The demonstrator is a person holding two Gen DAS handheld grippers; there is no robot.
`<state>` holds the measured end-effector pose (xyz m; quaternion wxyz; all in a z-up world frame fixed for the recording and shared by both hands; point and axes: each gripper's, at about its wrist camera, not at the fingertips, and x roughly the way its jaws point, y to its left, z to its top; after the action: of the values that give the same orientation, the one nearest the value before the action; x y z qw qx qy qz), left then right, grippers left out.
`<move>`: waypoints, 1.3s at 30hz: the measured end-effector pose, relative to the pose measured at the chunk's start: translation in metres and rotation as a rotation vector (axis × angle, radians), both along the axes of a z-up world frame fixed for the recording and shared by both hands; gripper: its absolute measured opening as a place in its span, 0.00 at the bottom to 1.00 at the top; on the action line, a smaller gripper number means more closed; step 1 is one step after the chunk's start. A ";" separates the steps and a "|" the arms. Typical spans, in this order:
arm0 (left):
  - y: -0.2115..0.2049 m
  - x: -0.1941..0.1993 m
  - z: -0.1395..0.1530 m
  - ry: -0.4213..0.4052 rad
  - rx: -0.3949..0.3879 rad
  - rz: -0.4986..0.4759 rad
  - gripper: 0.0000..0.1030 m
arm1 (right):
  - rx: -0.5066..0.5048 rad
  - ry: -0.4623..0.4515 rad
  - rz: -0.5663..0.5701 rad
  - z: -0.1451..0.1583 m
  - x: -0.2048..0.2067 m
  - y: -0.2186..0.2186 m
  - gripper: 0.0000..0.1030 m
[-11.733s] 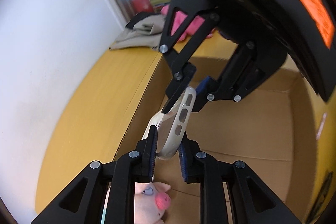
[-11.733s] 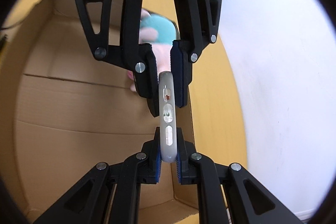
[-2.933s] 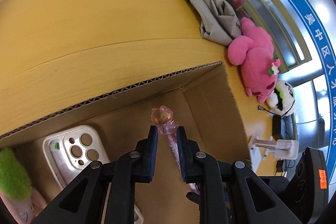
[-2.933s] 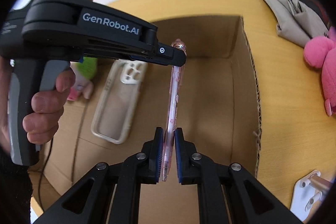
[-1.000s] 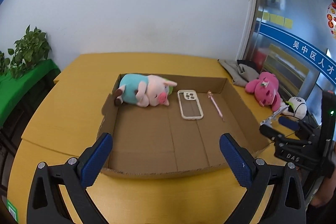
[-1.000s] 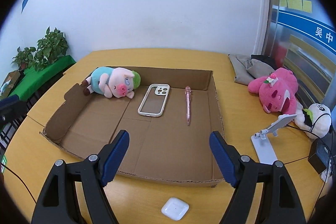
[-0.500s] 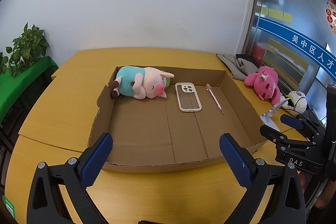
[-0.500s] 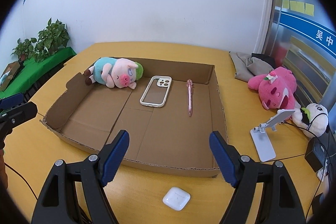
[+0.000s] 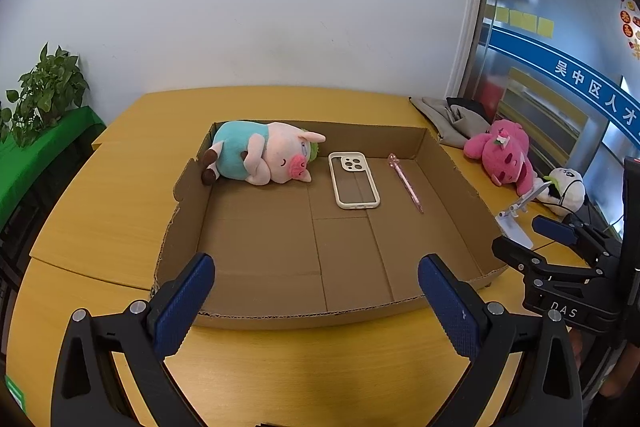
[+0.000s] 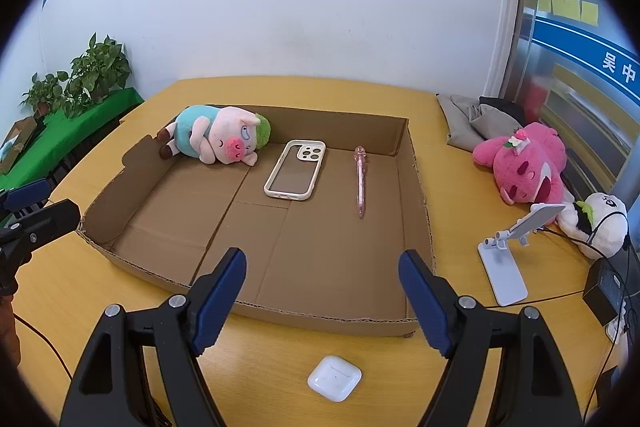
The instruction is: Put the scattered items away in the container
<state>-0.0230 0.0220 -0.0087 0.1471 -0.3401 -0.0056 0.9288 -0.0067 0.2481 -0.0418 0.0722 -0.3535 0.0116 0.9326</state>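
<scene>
A shallow cardboard box [image 9: 452, 167] [image 10: 416, 183] lies on the yellow table. Inside it along the far side lie a plush pig [image 9: 264, 157] [image 10: 218, 139], a cream phone case [image 9: 353, 179] [image 10: 295, 169] and a pink pen [image 9: 405, 183] [image 10: 361, 181]. A white earbud case [image 10: 334, 378] lies on the table in front of the box, just below my right gripper. My left gripper [image 9: 318, 301] is open and empty, held back above the box's near edge. My right gripper [image 10: 322, 291] is open and empty, also above the near edge; it shows at the right of the left wrist view [image 9: 560, 247].
A pink plush [image 10: 528, 163], a white plush [image 10: 596, 223], a white phone stand [image 10: 506, 259] and grey clothing [image 10: 472, 123] sit on the table to the right of the box. A black adapter with cables [image 10: 606, 285] lies far right. Plants [image 10: 88, 71] stand at the left.
Since a second ago both grippers have stayed open and empty, and the view has drifted slightly. Earlier, both grippers held the phone case, then the pen, which now lie in the box.
</scene>
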 end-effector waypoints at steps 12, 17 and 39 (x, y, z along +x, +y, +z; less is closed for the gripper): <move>0.000 -0.003 -0.008 -0.024 -0.007 -0.015 1.00 | -0.011 -0.008 0.013 -0.006 -0.001 0.001 0.76; -0.004 -0.001 -0.013 -0.033 -0.024 -0.039 1.00 | -0.026 -0.012 0.070 -0.009 0.002 -0.005 0.76; -0.057 0.044 -0.135 -0.390 -0.057 -0.213 1.00 | -0.149 -0.313 0.741 -0.118 0.059 -0.134 0.76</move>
<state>0.0210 -0.0353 -0.1434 0.2310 -0.5161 0.0282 0.8243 0.0520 0.1145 -0.1596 -0.2936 -0.4755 -0.0603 0.8271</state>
